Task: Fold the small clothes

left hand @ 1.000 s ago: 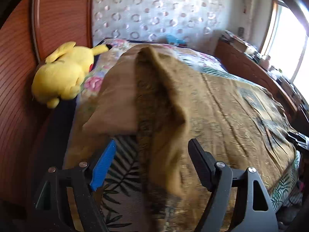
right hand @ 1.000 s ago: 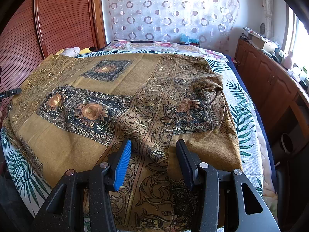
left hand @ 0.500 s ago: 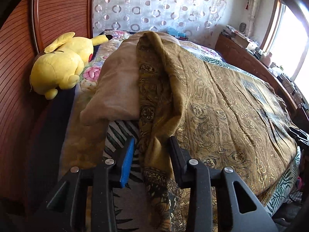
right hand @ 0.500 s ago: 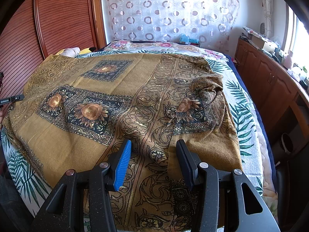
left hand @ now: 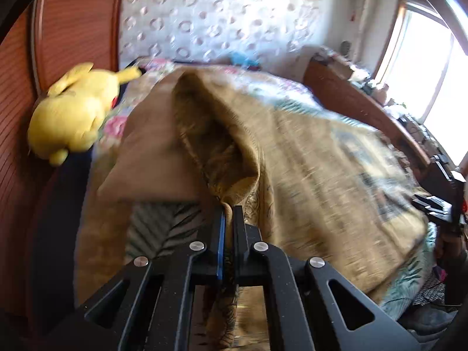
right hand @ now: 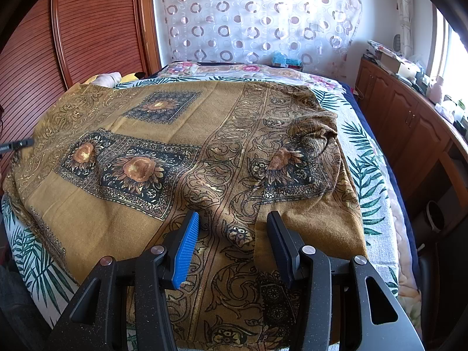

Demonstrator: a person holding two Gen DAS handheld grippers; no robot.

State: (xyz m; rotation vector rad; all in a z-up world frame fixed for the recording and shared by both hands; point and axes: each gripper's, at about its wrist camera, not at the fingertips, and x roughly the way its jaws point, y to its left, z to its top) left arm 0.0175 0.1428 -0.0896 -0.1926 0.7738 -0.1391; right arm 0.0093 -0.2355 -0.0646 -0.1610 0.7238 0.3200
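Since the earlier frame the left gripper (left hand: 228,219) has closed its jaws, which stood wide apart then, and now pinches a raised fold of the golden-brown patterned cloth (left hand: 307,175) between its pads; the pinched edge has lifted into a peaked ridge off the bed (left hand: 152,225). Nothing has shifted for the right gripper (right hand: 232,228), whose jaws stand about half open over the near edge of the cloth (right hand: 181,158), a wrinkle lying between the pads without being pressed. One cloth is spread over most of the bed (right hand: 371,193), reaching its near and left edges and leaving the leaf-print bedcover bare along the right edge. Only the left wrist view shows the yellow plush toy (left hand: 73,114) whole, at the bed's far left corner against the wooden wall panel (left hand: 17,117), and the cloth's plain tan underside. Only the right wrist view shows the three flower panels on the cloth's face, the wooden cabinet (right hand: 409,122) along the right side and the curtain (right hand: 257,14) with rings. No container appears in either view.
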